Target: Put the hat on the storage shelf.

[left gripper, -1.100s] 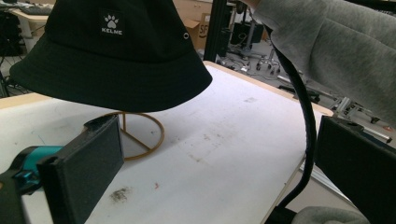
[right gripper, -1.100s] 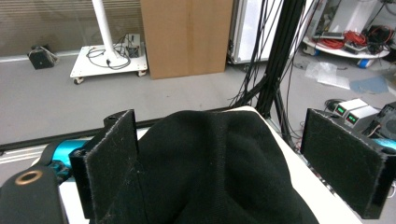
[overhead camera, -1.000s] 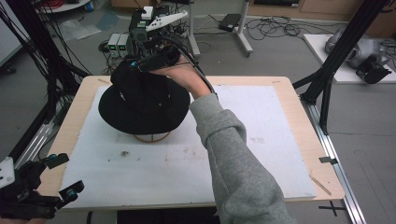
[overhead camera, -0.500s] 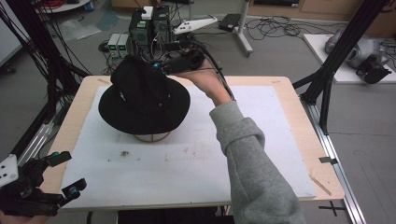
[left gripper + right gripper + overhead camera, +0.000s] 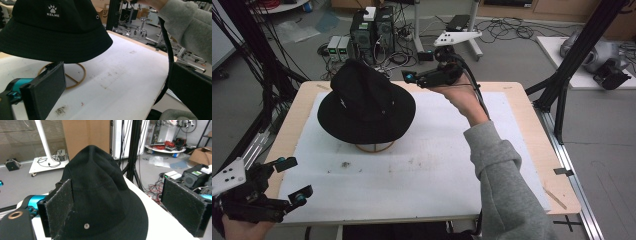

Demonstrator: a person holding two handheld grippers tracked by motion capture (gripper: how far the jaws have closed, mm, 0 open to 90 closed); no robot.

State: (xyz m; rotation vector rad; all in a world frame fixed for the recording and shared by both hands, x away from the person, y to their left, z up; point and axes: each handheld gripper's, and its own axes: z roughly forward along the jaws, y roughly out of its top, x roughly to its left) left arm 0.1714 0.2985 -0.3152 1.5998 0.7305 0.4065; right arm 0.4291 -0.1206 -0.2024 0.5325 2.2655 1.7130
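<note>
A black bucket hat (image 5: 364, 102) with a paw logo (image 5: 52, 10) sits on a wooden ring stand (image 5: 374, 147) at the back left of the table. My right gripper (image 5: 412, 77) hovers just right of the hat's crown, apart from it. It is open, and its pads (image 5: 60, 207) have nothing between them; the hat (image 5: 100, 195) lies just beyond. My left gripper (image 5: 292, 179) is open at the table's near left corner. Between its jaws I look up at the hat's brim (image 5: 55, 47) and the stand (image 5: 77, 75).
A white mat (image 5: 437, 165) covers the wooden table (image 5: 537, 150), with a dark smudge (image 5: 345, 163) near the stand. The grey sleeve (image 5: 507, 180) crosses the mat's right half. Black frame posts (image 5: 562, 85) flank the table; computers and cables (image 5: 372, 30) lie on the floor behind.
My right gripper has pulled away from the hat's crown, back and to the right, and now hangs beside it. The hat stays on its stand. The left gripper has barely moved.
</note>
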